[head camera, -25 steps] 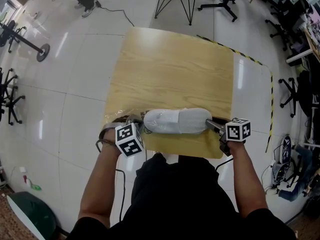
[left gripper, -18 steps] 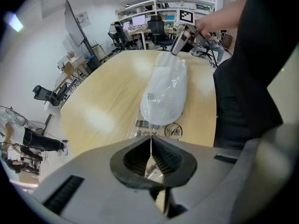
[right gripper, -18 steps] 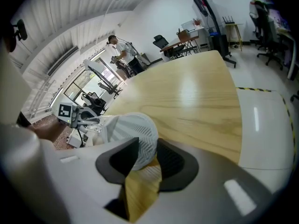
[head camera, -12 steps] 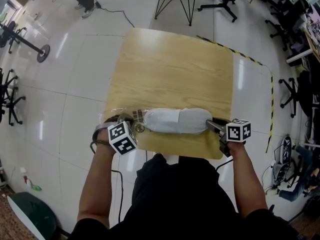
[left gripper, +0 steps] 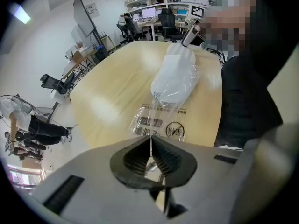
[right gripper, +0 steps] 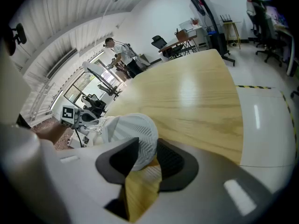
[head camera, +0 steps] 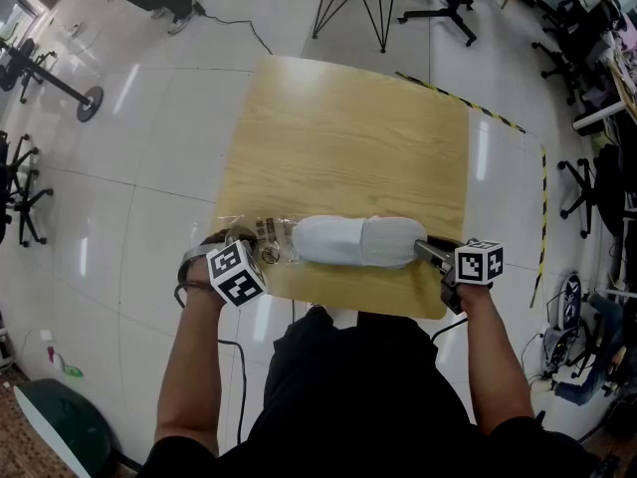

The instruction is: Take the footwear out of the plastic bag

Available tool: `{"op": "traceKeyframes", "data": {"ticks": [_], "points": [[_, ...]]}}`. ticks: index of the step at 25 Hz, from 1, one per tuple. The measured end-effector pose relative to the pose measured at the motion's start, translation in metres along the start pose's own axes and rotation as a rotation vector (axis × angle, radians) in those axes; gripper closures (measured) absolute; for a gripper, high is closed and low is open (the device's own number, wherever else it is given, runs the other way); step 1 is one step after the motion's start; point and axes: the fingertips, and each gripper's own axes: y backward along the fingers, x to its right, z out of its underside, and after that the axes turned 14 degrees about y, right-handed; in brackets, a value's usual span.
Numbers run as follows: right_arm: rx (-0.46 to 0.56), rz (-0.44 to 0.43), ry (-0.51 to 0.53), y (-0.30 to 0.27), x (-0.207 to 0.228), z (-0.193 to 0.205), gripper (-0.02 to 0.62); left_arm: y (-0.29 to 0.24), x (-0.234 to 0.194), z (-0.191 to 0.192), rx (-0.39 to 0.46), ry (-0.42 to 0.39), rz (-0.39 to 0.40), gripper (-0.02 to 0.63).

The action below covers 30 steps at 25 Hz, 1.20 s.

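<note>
— Where does it stand?

— On the tabletop (head camera: 338,137), at its near edge in the lower middle of the head view, lies the white footwear (head camera: 353,240), with the plastic bag (head camera: 267,245) over much of it. The right hand-held gripper (right gripper: 140,155) clamps the shoe's end; the left hand-held gripper (left gripper: 150,143) is clenched on the bag's loose film.

— What could go wrong?

— I'd guess the thin film slips or tears at that pinch — or the shoe slides out of the right jaws and drops off the edge.

White ribbed footwear (head camera: 358,241); clear plastic bag (head camera: 261,249), black print; pale wood-grain table (head camera: 348,147).
</note>
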Motion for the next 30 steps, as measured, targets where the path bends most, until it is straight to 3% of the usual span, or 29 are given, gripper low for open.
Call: {"op": "traceKeyframes", "data": {"ticks": [22, 30], "points": [[0.01, 0.018, -0.007, 0.01, 0.004, 0.004, 0.471, 0.022, -0.049, 0.033, -0.03, 0.129, -0.148, 0.592], [0.033, 0.024, -0.02, 0.013, 0.003, 0.01, 0.471, 0.049, -0.082, -0.002, 0.057, 0.157, -0.27, 0.595]]}}
